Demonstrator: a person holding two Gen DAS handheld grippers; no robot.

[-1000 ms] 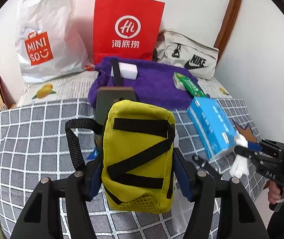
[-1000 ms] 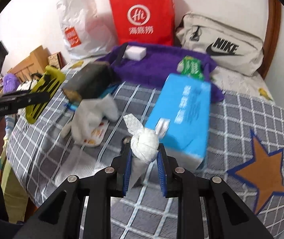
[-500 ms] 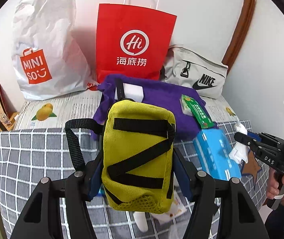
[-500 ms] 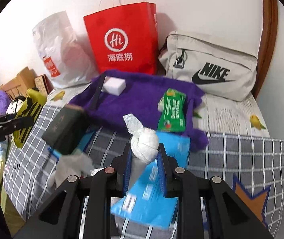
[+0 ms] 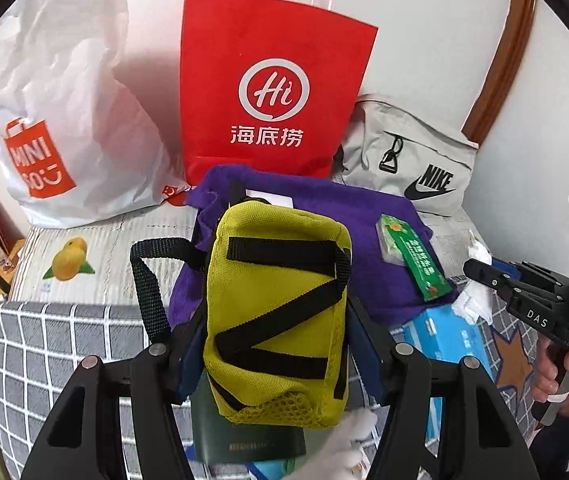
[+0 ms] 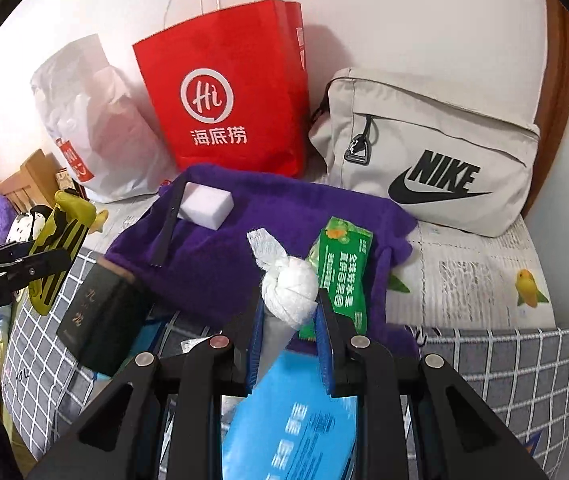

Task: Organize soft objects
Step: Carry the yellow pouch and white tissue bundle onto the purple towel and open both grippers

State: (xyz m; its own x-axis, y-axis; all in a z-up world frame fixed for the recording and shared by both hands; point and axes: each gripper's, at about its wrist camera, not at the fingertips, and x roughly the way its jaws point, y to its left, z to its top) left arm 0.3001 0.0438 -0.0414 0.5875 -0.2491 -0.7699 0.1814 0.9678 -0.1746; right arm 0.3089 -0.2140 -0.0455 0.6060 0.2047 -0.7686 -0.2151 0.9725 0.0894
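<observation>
My left gripper [image 5: 274,344] is shut on a yellow mesh pouch [image 5: 280,312] with black straps and holds it above the bed; it also shows in the right wrist view [image 6: 60,248]. My right gripper [image 6: 288,328] is shut on a knotted white cloth bundle [image 6: 290,292], held above a purple towel [image 6: 244,240]. On the towel lie a white sponge block [image 6: 206,204], a green packet [image 6: 340,272] and a black strap [image 6: 168,224]. The right gripper also shows at the right edge of the left wrist view [image 5: 484,276].
Against the wall stand a white Miniso bag [image 5: 56,120], a red paper bag [image 6: 228,100] and a grey Nike bag [image 6: 428,152]. A blue tissue pack [image 6: 296,420] and a dark box [image 6: 100,320] lie on the grey checked blanket [image 6: 516,368]. A white glove [image 5: 348,440] lies below the pouch.
Both grippers have moved forward and up toward the wall with their loads. The purple towel and the bags now look nearer; the blue pack has dropped lower in both views.
</observation>
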